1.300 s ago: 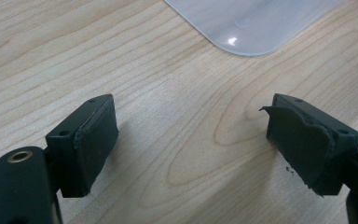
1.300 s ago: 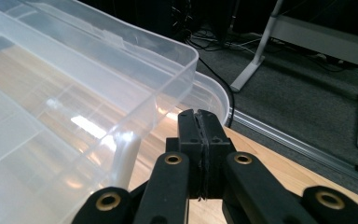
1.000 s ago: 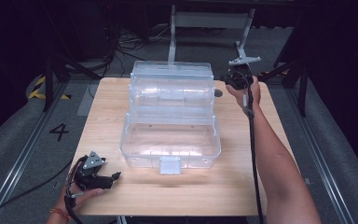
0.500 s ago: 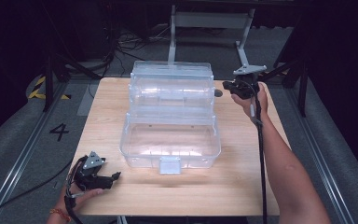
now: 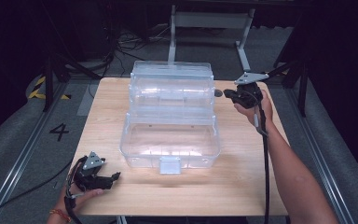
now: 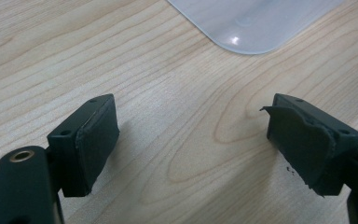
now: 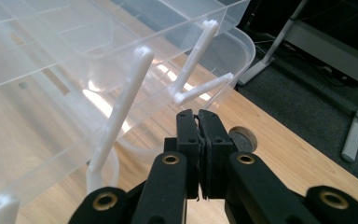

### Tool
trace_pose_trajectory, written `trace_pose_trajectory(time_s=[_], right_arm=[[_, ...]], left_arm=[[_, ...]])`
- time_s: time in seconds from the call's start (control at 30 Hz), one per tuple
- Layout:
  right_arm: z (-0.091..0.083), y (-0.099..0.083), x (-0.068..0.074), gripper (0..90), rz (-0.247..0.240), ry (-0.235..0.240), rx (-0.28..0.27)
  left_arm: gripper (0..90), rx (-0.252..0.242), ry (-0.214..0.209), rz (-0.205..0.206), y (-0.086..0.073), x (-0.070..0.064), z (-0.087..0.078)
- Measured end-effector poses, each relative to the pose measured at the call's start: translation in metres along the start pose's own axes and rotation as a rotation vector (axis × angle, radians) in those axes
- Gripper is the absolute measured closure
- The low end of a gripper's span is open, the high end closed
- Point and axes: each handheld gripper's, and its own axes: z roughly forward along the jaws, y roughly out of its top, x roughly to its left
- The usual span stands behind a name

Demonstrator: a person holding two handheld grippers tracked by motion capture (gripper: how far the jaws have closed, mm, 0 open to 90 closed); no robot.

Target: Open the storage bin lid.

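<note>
On pale woodgrain table, clear ribbed plastic box (rounded corners).

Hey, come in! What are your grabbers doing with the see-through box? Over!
Left gripper open, resting on table. Right gripper shut, empty, beside clear tiered box. Small round disc near its jaws.

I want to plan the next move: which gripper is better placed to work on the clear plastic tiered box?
Right. The right gripper, jaws shut, is beside the clear plastic tiered box at its hinge arms. The left gripper rests open on the wooden table, apart from it.
</note>
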Motion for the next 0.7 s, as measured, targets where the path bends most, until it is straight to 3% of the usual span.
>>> trace_pose_trajectory(time_s=[0.3, 0.33, 0.7], right_arm=[[-0.013, -0.016, 0.004, 85.4, -0.007, 0.012, 0.003], [-0.015, -0.018, 0.005, 84.5, -0.007, 0.014, 0.003], [-0.030, -0.043, 0.013, 72.1, -0.019, 0.035, -0.002]], left_arm=[[17.0, 0.002, 0.002, 0.005, 0.000, 0.000, 0.000], [17.0, 0.001, -0.002, -0.008, 0.000, -0.001, 0.000], [17.0, 0.001, 0.002, 0.003, 0.000, 0.000, 0.000]])
